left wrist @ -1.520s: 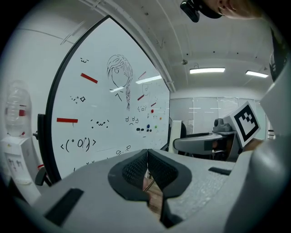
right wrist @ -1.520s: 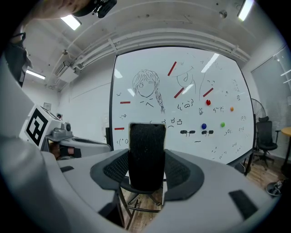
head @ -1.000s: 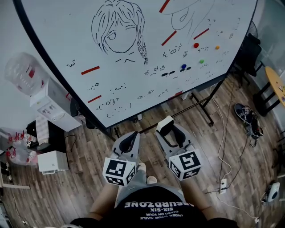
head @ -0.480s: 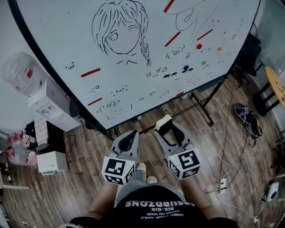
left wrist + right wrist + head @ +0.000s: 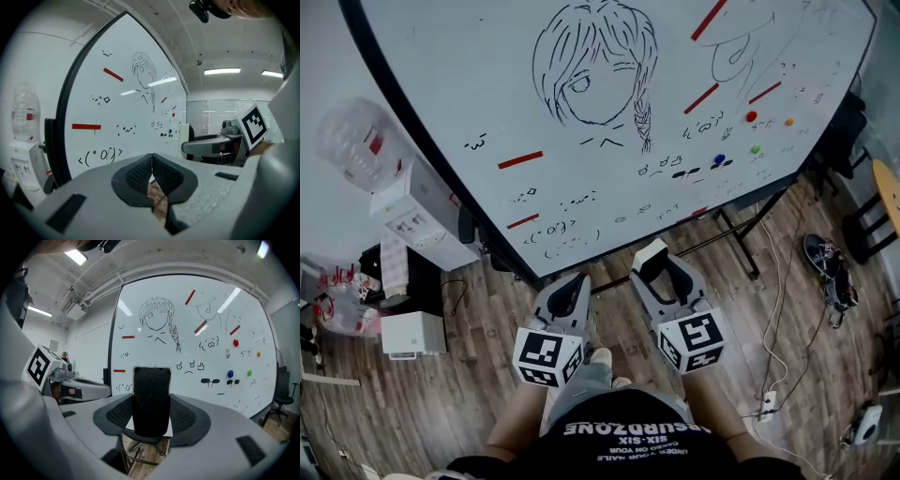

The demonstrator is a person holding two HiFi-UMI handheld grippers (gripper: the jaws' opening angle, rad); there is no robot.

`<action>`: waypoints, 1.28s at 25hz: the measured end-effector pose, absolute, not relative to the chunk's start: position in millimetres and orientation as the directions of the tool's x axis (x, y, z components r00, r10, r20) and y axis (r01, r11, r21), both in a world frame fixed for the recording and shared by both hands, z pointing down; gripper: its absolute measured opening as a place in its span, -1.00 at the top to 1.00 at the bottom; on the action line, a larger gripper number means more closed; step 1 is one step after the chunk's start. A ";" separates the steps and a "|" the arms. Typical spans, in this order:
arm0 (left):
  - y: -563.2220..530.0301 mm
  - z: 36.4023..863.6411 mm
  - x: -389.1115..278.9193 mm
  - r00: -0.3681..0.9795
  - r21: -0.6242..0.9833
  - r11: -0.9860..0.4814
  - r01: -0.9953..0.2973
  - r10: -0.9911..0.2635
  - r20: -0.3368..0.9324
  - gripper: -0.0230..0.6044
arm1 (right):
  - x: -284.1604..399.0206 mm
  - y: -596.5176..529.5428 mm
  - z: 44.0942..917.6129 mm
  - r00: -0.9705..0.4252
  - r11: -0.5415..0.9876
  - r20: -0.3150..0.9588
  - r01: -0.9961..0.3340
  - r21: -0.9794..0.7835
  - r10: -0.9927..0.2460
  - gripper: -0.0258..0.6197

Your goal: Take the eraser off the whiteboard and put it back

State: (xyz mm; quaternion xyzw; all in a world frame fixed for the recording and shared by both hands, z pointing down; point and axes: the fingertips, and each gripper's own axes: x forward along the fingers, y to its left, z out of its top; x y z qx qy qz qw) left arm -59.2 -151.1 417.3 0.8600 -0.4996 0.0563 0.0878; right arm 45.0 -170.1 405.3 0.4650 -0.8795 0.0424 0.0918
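Right tongs (image 5: 151, 414) are clamped on the eraser (image 5: 151, 390), which is off the whiteboard (image 5: 469, 84) and held upright in front of it. Left tongs (image 5: 152, 161) are pressed together with nothing between them. The right gripper view shows the eraser's black felt face standing up past the ribbed dark pads. The head view shows only its white back (image 5: 649, 253), close to the board's lower edge. The left gripper view also catches the other gripper's marker cube (image 5: 255, 124), and both gripper views show ceiling lights (image 5: 222, 71).

A water dispenser (image 5: 412, 216) with a clear bottle (image 5: 356, 136) stands left of the board, and a white box (image 5: 412, 335) lies on the floor nearby. Shoes (image 5: 830, 272) and a power strip (image 5: 766, 405) lie on the plank floor (image 5: 487, 375) to the right. The board carries a drawn head with a braid (image 5: 595, 66), red strips (image 5: 520, 159) and round coloured magnets (image 5: 751, 116). Nothing stands between the eraser and the board.
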 end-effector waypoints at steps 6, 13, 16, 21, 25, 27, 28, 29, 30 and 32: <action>-159.0 418.8 -88.1 0.439 0.098 -0.428 -0.899 -0.880 0.184 0.91 | 24.1 -188.1 408.5 -0.577 0.591 0.203 -0.807 0.011 -0.791 0.22; -164.1 419.4 -118.2 0.389 0.098 -0.377 -0.921 -0.902 0.186 0.91 | -0.3 -209.4 414.8 -0.580 0.599 0.211 -0.800 0.033 -0.787 0.22; -166.5 419.5 -128.4 0.376 0.102 -0.363 -0.926 -0.908 0.185 0.91 | -9.8 -220.5 416.7 -0.574 0.594 0.213 -0.803 0.041 -0.791 0.22; -170.8 419.9 -139.5 0.372 0.103 -0.359 -0.928 -0.909 0.185 0.91 | -23.0 -236.1 420.7 -0.557 0.579 0.216 -0.814 0.050 -0.802 0.22; -175.1 419.1 -141.1 0.388 0.096 -0.377 -0.921 -0.904 0.179 0.91 | -29.6 -247.2 423.5 -0.545 0.567 0.217 -0.822 0.051 -0.810 0.21; -177.2 419.0 -141.2 0.398 0.089 -0.388 -0.917 -0.900 0.176 0.91 | -32.3 -252.0 424.5 -0.538 0.560 0.216 -0.827 0.054 -0.815 0.21; -178.1 419.0 -141.7 0.402 0.088 -0.392 -0.916 -0.899 0.175 0.91 | -33.6 -254.3 425.1 -0.533 0.555 0.216 -0.830 0.054 -0.818 0.21; -179.0 419.2 -142.4 0.405 0.087 -0.395 -0.914 -0.898 0.174 0.91 | -34.7 -256.7 425.7 -0.529 0.551 0.215 -0.833 0.053 -0.821 0.21; -179.9 419.5 -143.1 0.407 0.088 -0.398 -0.913 -0.897 0.173 0.91 | -35.7 -259.2 426.2 -0.525 0.545 0.213 -0.837 0.050 -0.824 0.21; -181.9 420.4 -143.7 0.414 0.089 -0.405 -0.910 -0.894 0.172 0.91 | -37.0 -264.5 427.8 -0.513 0.533 0.212 -0.845 0.045 -0.832 0.21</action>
